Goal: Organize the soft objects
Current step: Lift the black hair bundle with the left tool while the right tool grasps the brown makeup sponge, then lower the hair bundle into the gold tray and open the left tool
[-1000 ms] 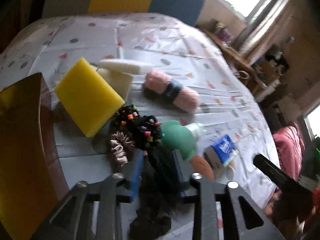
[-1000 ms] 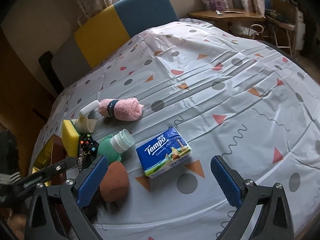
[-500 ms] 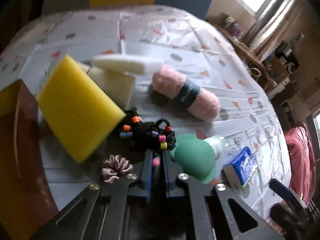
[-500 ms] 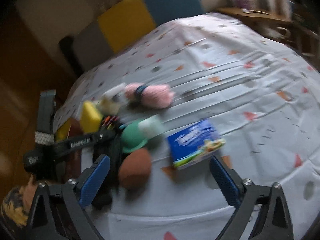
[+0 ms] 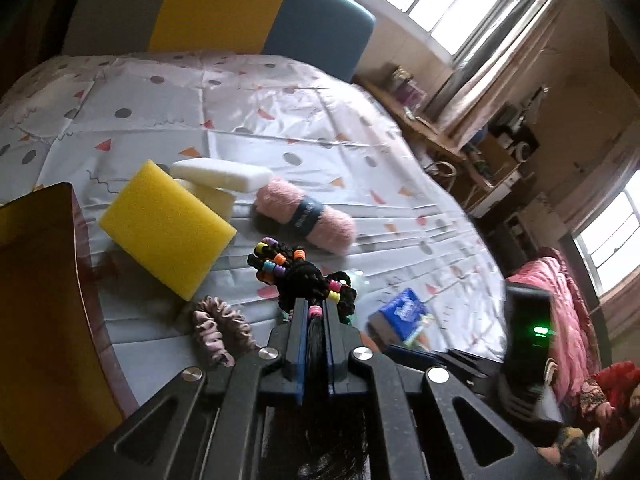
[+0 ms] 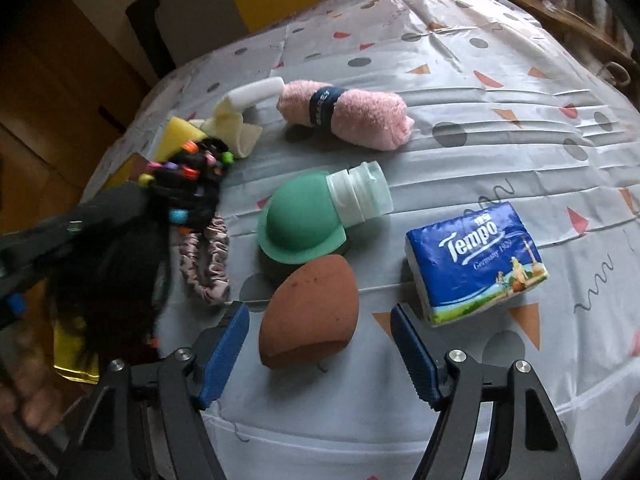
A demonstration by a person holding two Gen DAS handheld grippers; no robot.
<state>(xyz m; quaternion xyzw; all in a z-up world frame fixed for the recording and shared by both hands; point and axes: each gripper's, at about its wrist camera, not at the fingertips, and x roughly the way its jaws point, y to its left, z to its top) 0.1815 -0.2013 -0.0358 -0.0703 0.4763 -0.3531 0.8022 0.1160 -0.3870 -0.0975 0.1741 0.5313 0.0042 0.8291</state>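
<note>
My left gripper [image 5: 314, 314] is shut on a black hair bundle with coloured beads [image 5: 300, 276] and holds it above the table; the right wrist view shows the bundle [image 6: 188, 184] hanging at the left. The jaws of my right gripper [image 6: 318, 314] are closing around a brown egg-shaped sponge [image 6: 308, 312] that lies on the cloth, with a gap still showing on each side. Beyond it lie a green squeeze bottle [image 6: 304, 224], a pink scrunchie [image 6: 206, 268], a pink yarn roll [image 6: 348, 120] and a blue tissue pack [image 6: 476, 264]. A yellow sponge [image 5: 168, 228] and a white sponge [image 5: 224, 174] lie further back.
A patterned cloth [image 6: 500, 92] covers the round table, whose near edge runs just under my right gripper. A brown and yellow bag [image 5: 40, 320] stands at the table's left. A yellow and blue chair back [image 5: 256, 12] rises behind the table.
My left gripper closed on the black hair bundle and lifted it off the table. My right gripper moved left from the tissue pack to the brown sponge, and its jaws narrowed.
</note>
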